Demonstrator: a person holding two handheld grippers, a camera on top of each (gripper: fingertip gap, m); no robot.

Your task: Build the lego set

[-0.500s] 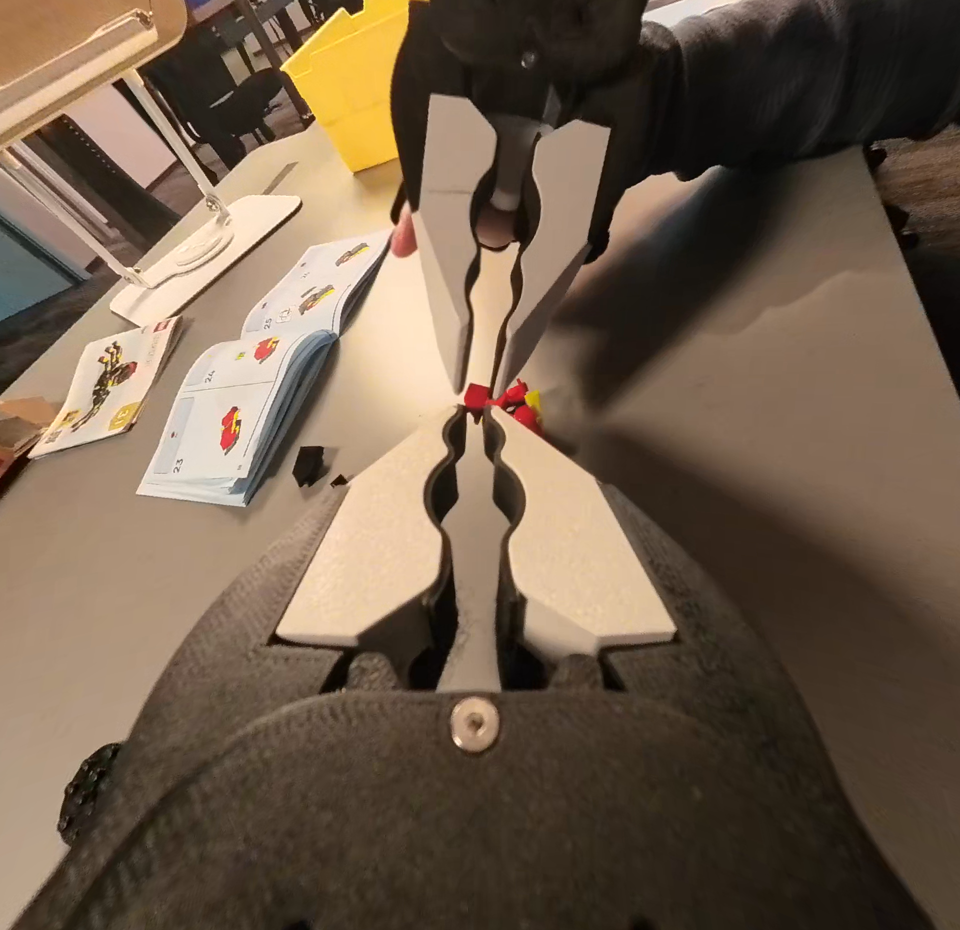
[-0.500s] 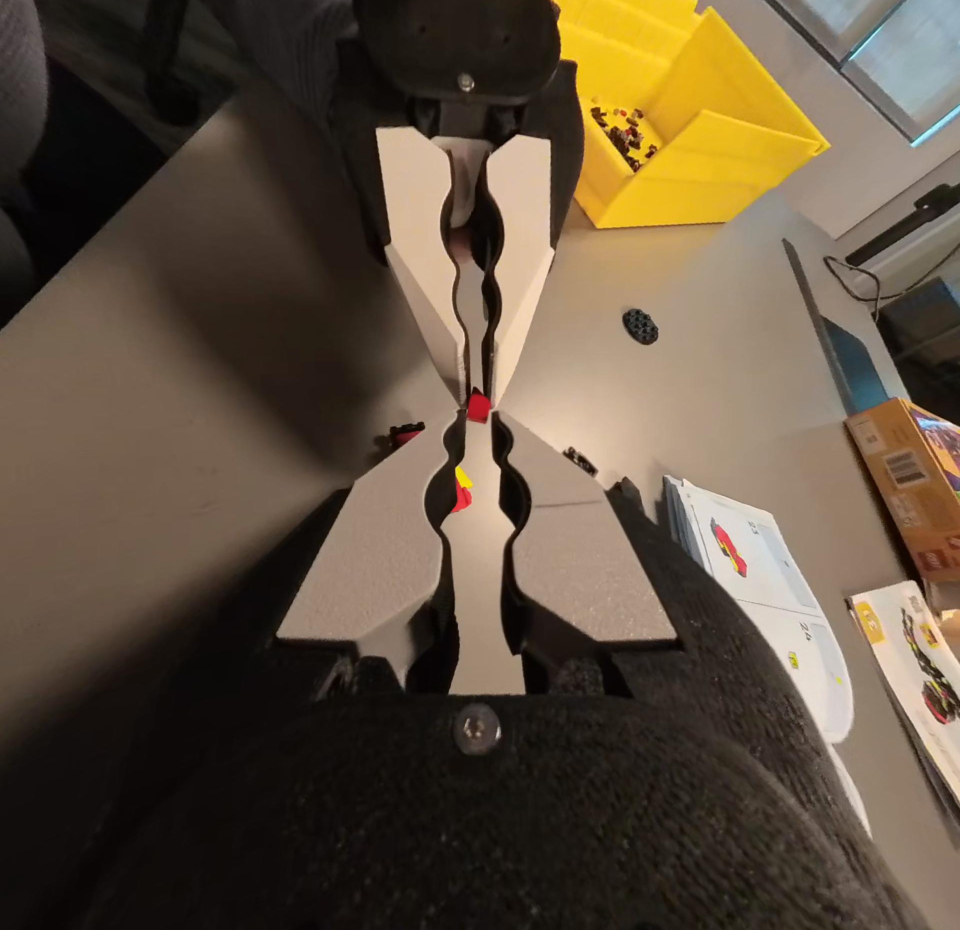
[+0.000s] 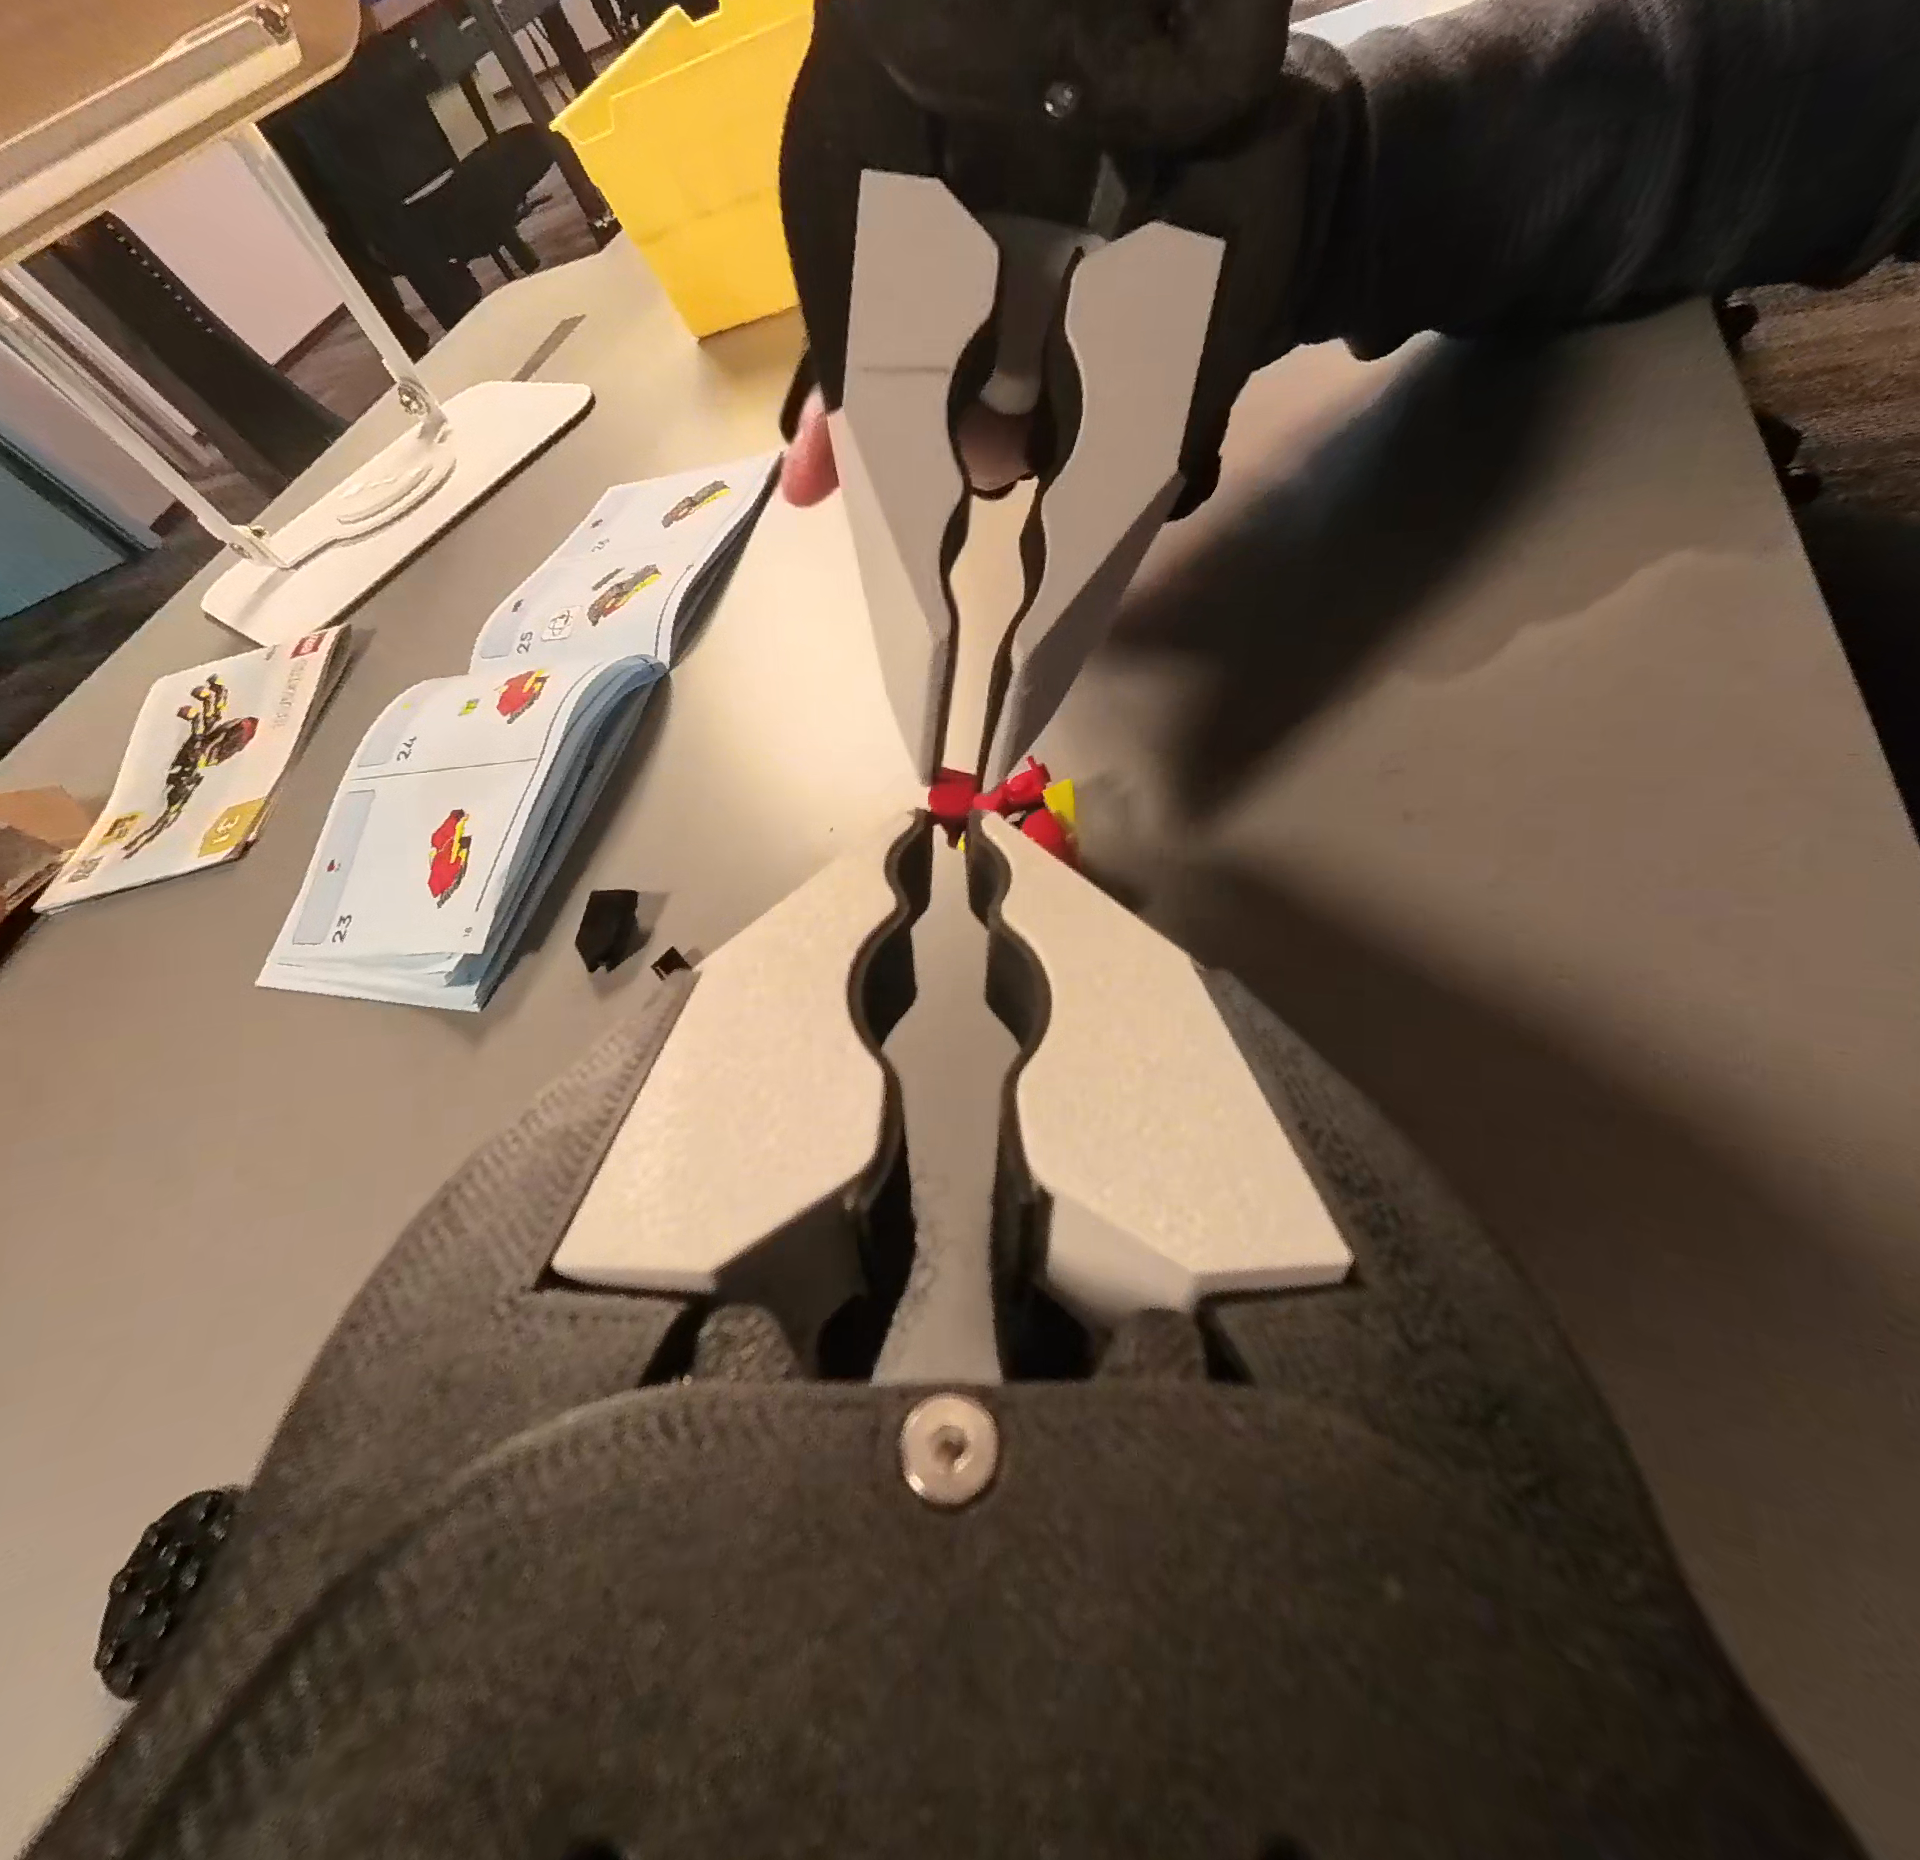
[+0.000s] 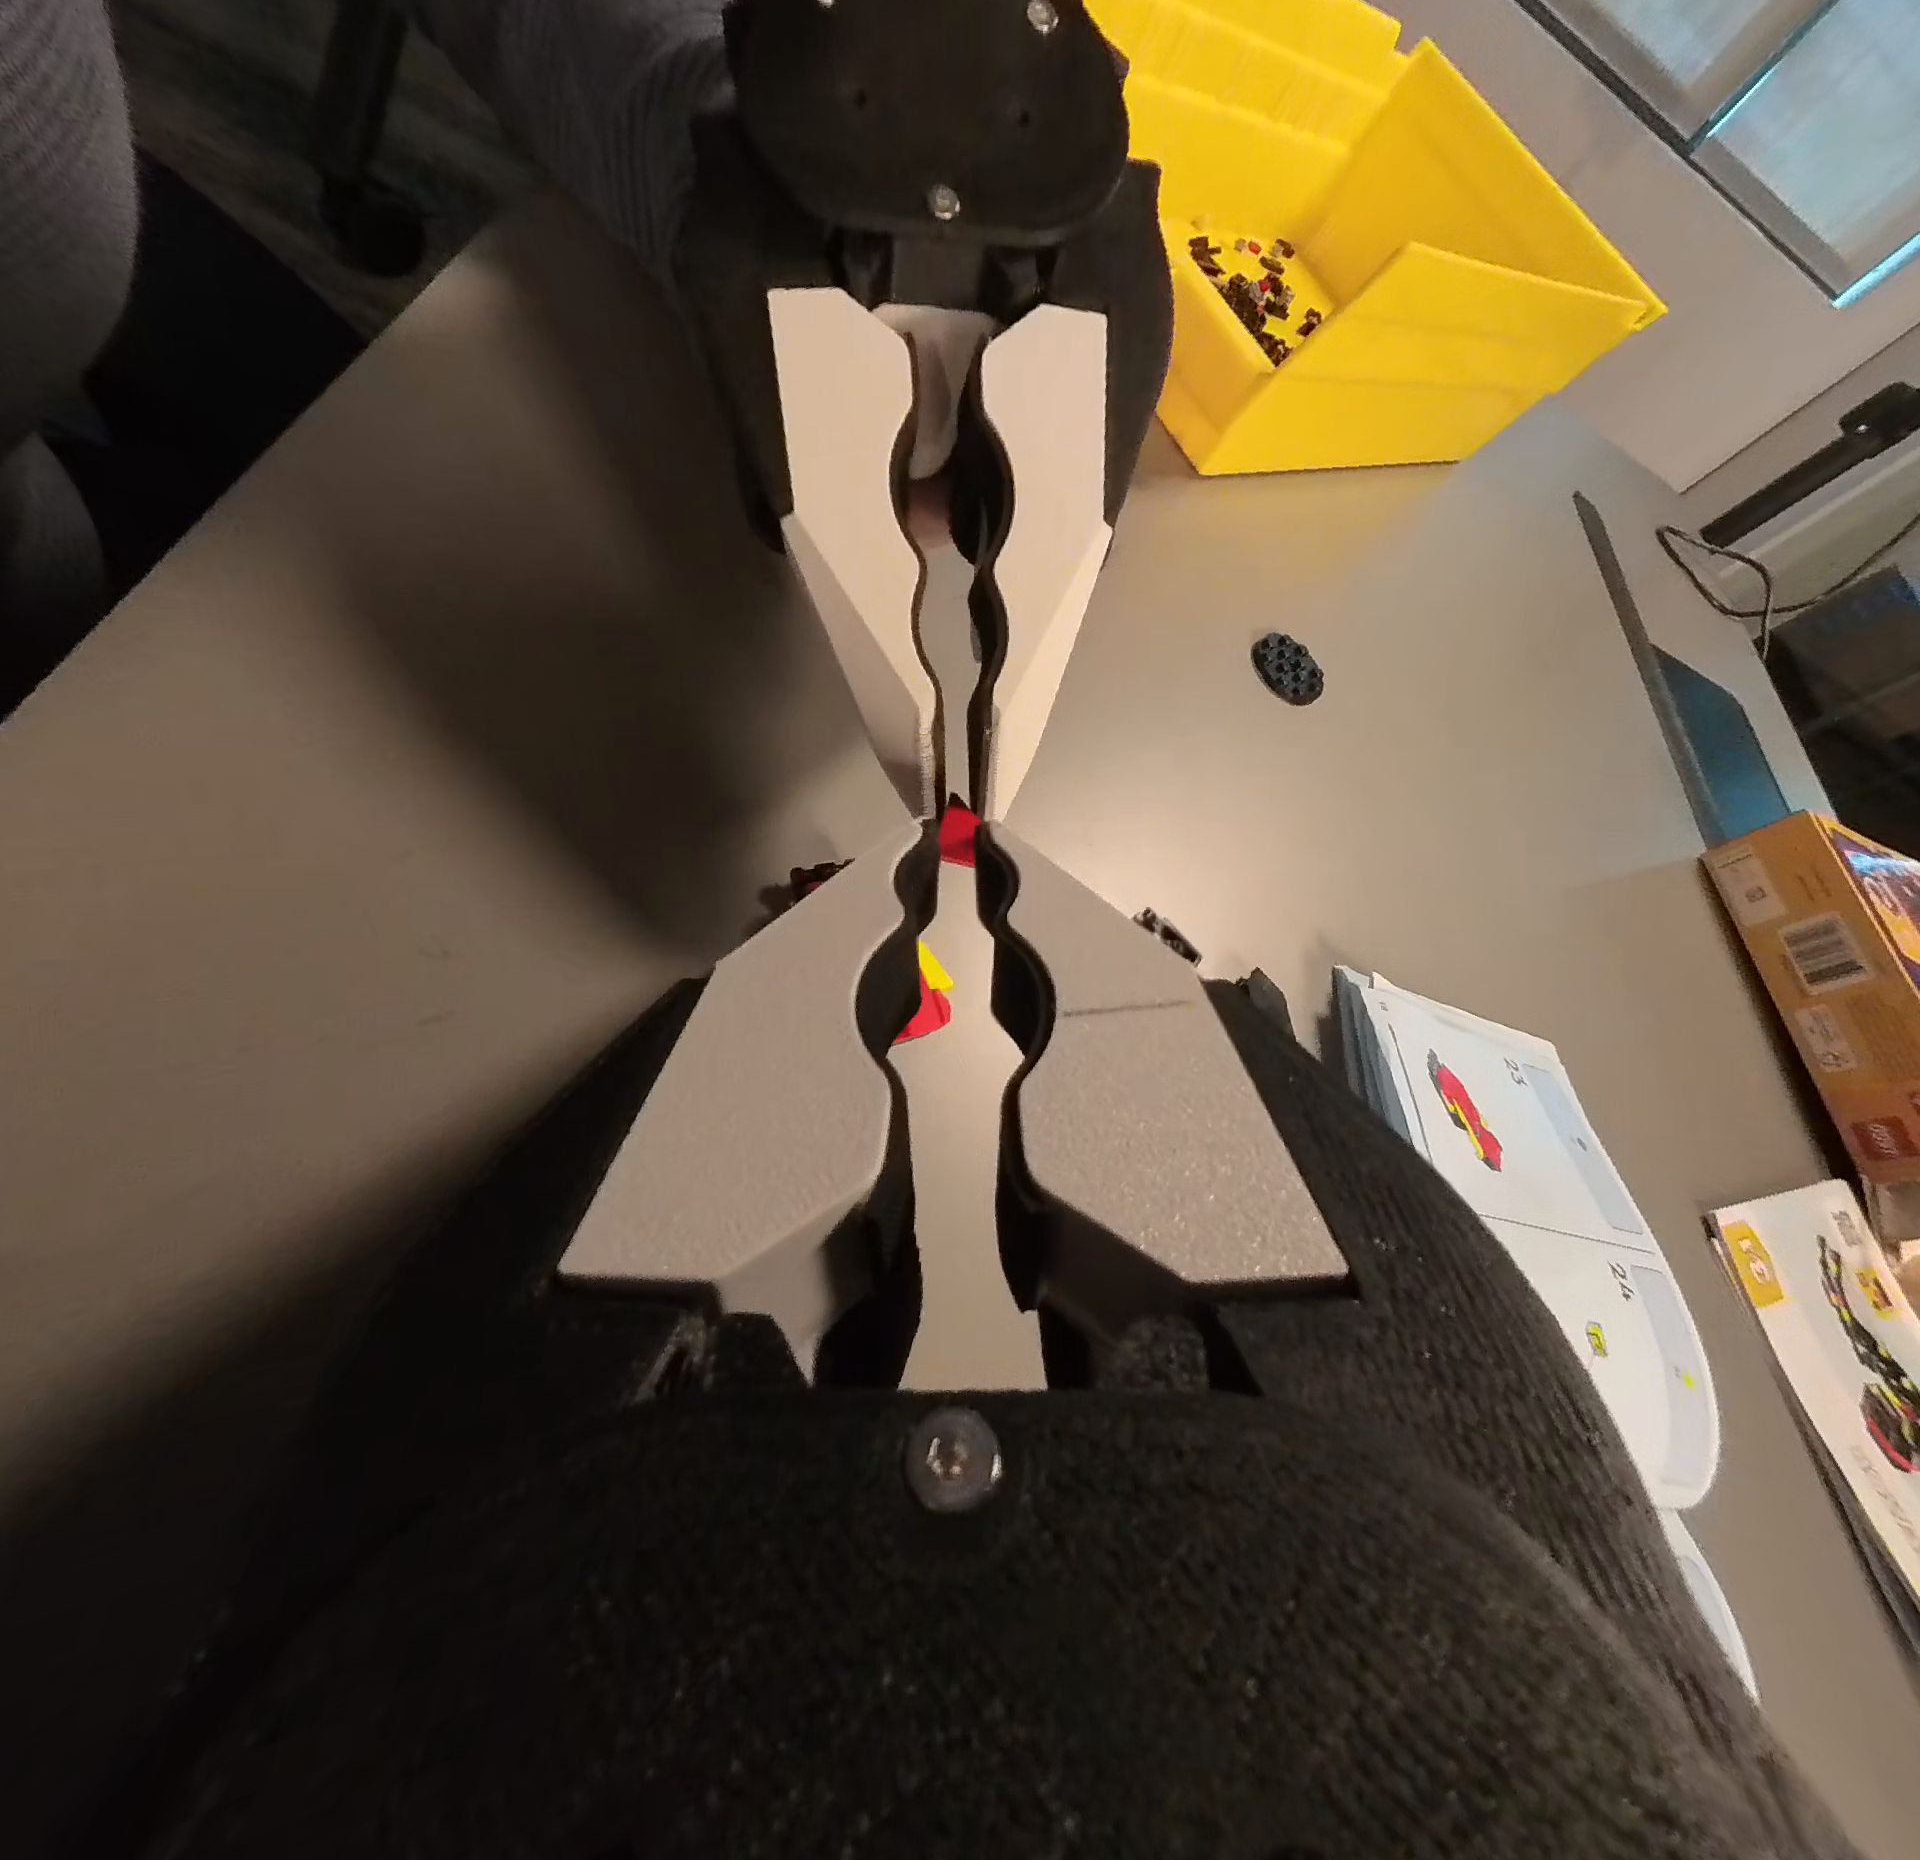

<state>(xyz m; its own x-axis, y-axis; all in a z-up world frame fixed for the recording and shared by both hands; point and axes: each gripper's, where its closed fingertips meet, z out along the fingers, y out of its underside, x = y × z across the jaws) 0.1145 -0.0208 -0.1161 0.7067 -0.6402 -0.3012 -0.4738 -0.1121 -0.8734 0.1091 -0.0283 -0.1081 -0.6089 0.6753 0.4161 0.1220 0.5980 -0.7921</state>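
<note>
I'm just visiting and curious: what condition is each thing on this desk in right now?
Left gripper: narrowly parted around a small red Lego piece.
Right gripper: narrowly parted at the same piece.
Pale blue instruction booklet: lying open.
Yellow plastic bin: open-topped, small dark pieces inside.
Second, closed white booklet: flat on the grey table.

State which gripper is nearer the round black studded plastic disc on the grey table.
Left: the disc lies alongside the left gripper, off to its side; the right gripper sits farther back, only its tips near.
</note>
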